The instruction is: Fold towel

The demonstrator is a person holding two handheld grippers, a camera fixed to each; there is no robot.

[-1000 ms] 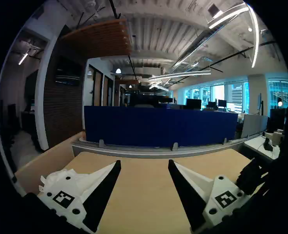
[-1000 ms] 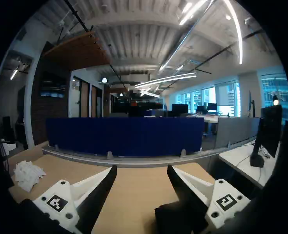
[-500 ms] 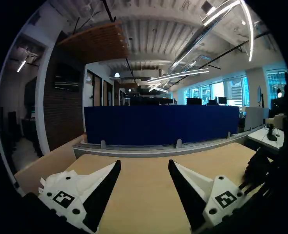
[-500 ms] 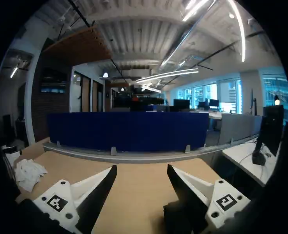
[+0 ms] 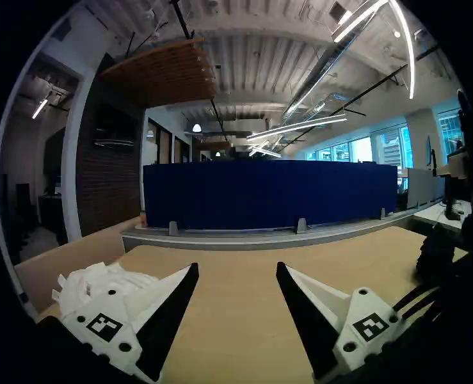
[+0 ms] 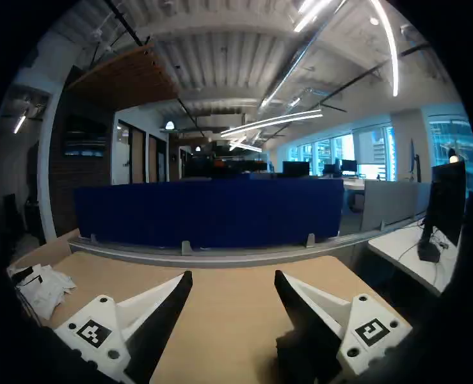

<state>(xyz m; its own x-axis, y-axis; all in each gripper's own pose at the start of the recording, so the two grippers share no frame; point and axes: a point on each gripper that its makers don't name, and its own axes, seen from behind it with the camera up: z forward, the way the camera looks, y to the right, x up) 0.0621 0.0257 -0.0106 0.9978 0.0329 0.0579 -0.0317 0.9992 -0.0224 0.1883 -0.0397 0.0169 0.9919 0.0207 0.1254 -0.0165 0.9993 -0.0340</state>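
A white crumpled towel (image 6: 41,288) lies on the light wooden table (image 6: 236,307) at the far left of the right gripper view. In the left gripper view a white crumpled mass (image 5: 95,278), probably the same towel, sits just behind the left finger. My left gripper (image 5: 237,265) is open over the bare table (image 5: 249,301), with nothing between its fingers. My right gripper (image 6: 233,274) is open too, empty, and well to the right of the towel.
A blue partition (image 5: 268,192) on a grey rail closes the table's far edge, also seen in the right gripper view (image 6: 210,214). A dark object (image 6: 300,345) lies under the right finger. Something black (image 5: 438,256) sits at the table's right. A neighbouring desk holds a monitor (image 6: 444,205).
Both views have shifted slightly, so the partition stands taller in the left gripper view. The white mass now shows behind the left finger. Both grippers stay open.
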